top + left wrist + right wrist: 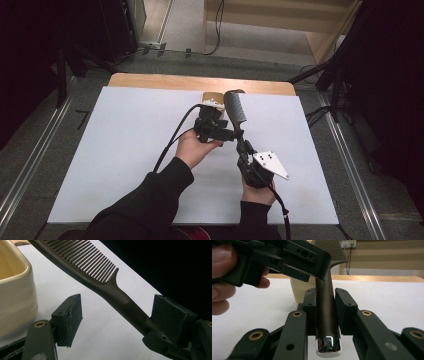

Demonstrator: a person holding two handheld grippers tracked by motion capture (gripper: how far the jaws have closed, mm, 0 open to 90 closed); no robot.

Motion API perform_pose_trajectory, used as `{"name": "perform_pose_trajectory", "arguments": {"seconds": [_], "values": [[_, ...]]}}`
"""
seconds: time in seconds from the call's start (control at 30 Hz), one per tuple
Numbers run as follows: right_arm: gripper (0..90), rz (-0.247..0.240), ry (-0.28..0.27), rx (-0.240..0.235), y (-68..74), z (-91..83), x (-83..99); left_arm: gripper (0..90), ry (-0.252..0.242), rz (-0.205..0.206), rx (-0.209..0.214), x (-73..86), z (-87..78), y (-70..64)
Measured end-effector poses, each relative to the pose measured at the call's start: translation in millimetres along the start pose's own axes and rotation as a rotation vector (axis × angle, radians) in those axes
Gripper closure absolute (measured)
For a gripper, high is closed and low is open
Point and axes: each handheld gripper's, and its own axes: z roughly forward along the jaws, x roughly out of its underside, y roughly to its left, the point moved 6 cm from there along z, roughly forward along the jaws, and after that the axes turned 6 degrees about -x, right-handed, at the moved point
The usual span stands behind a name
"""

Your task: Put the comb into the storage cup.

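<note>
Two grippers, one dark comb (234, 111): our right gripper (325, 308) clamps its handle, holding it raised over the table beside a cream dish (13, 287). Our left gripper (120, 315) gapes around the shaft, unclosed. Handover apparently pending.

The comb (327, 307) looks like matt dark-brown plastic, smooth along its handle, with fine moulded teeth (85, 260); its butt ends in a glossy chrome-like metal cap (328, 345). The bowl (15, 290) is cream, with a glazed ceramic-like sheen and a smooth rounded rim. The right gripper (325, 305) and left gripper (117, 317) are matt black plastic with brass-coloured rivets; the pads (72, 315) look like dense dark foam or rubber, scuffed and nicked at the edges. The plate (270, 164) on the right gripper is flat pale-grey, smooth. The table (120, 150) wears a matt white sheet, with bare wood at the far edge. The sleeve (150, 200) is soft black cloth.
</note>
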Motion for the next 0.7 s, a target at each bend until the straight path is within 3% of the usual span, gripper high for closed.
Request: {"name": "perform_pose_trajectory", "arguments": {"seconds": [0.53,0.7], "values": [[70.3,0.005,-0.022,-0.004,4.8,0.2,-1.0,29.3,-0.007,-0.042,0.019,-0.4,9.5,-7.2],[70.3,0.018,-0.031,-0.008,5.8,1.0,-1.6,35.8,-0.008,-0.066,0.008,0.4,9.8,-9.1]]}}
